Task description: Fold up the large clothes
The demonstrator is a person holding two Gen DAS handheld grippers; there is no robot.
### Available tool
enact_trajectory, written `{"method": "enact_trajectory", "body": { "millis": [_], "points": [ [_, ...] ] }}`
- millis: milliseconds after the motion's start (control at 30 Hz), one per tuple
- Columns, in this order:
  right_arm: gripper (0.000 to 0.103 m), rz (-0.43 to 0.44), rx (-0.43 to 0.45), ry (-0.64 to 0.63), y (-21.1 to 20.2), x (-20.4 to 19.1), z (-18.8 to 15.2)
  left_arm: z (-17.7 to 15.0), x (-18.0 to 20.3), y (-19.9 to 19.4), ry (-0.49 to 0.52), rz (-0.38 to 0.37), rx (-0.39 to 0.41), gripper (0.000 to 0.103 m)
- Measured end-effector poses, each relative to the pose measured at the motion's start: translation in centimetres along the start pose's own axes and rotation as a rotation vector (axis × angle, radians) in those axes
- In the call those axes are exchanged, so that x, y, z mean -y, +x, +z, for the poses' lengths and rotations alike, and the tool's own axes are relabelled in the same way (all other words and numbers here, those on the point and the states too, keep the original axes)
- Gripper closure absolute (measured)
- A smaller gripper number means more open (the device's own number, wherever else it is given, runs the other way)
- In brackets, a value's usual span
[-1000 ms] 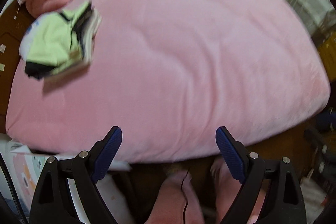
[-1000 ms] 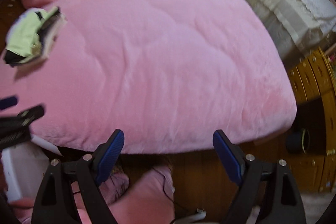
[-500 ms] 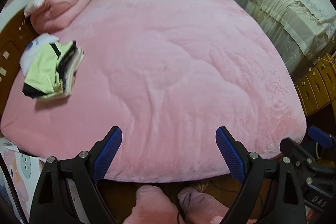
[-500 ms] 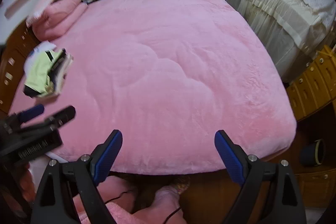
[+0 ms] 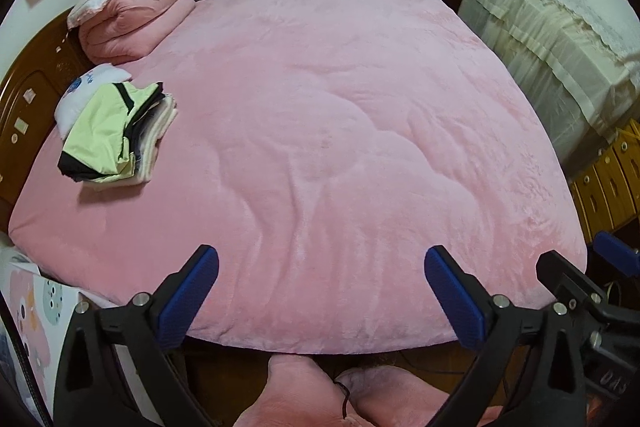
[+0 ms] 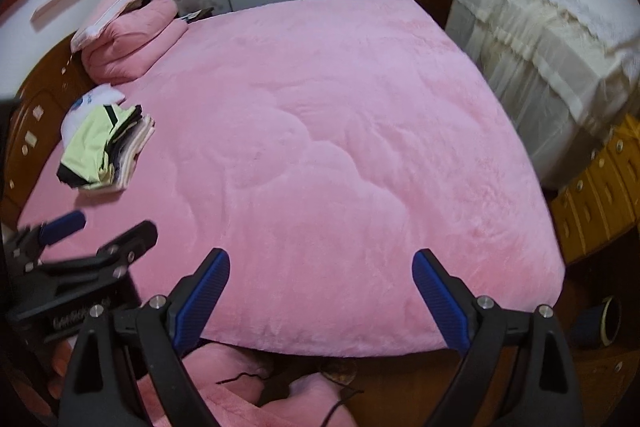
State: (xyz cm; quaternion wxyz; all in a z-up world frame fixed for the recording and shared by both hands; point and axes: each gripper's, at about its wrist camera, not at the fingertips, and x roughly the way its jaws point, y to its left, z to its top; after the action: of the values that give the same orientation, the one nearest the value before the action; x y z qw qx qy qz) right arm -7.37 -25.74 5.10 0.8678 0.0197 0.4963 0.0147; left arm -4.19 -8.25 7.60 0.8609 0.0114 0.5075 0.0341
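Observation:
A stack of folded clothes (image 5: pixel 116 129), light green on top with black and cream layers, lies at the left side of a big pink bed (image 5: pixel 340 131). It also shows in the right wrist view (image 6: pixel 106 149). My left gripper (image 5: pixel 322 287) is open and empty above the bed's near edge. My right gripper (image 6: pixel 320 287) is open and empty over the same edge. The left gripper also shows at the left of the right wrist view (image 6: pixel 80 239). Part of the right gripper shows at the right of the left wrist view (image 5: pixel 592 275).
A folded pink quilt and pillow (image 5: pixel 132 11) sit at the bed's far left by a wooden headboard (image 5: pixel 28 95). A cream-covered piece of furniture (image 5: pixel 560 39) and yellow drawers (image 5: pixel 612 183) stand on the right. Pink-clad legs (image 5: pixel 320 395) are below.
Both grippers have risen and tilted up, so the whole bed and the far wardrobe now show. Both stay open and empty.

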Motion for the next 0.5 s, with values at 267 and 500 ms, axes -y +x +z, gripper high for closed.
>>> {"method": "enact_trajectory", "body": {
  "millis": [267, 500],
  "points": [
    [0.002, 0.02, 0.03, 0.007, -0.5, -0.7, -0.1, 0.4, -1.3, -0.3, -0.027, -0.021, 0.008, 0.001],
    [0.0, 0.023, 0.061, -0.026, -0.9, -2.1, -0.2, 0.8, -2.5, -0.5, -0.029, -0.03, 0.024, 0.001]
  ]
}}
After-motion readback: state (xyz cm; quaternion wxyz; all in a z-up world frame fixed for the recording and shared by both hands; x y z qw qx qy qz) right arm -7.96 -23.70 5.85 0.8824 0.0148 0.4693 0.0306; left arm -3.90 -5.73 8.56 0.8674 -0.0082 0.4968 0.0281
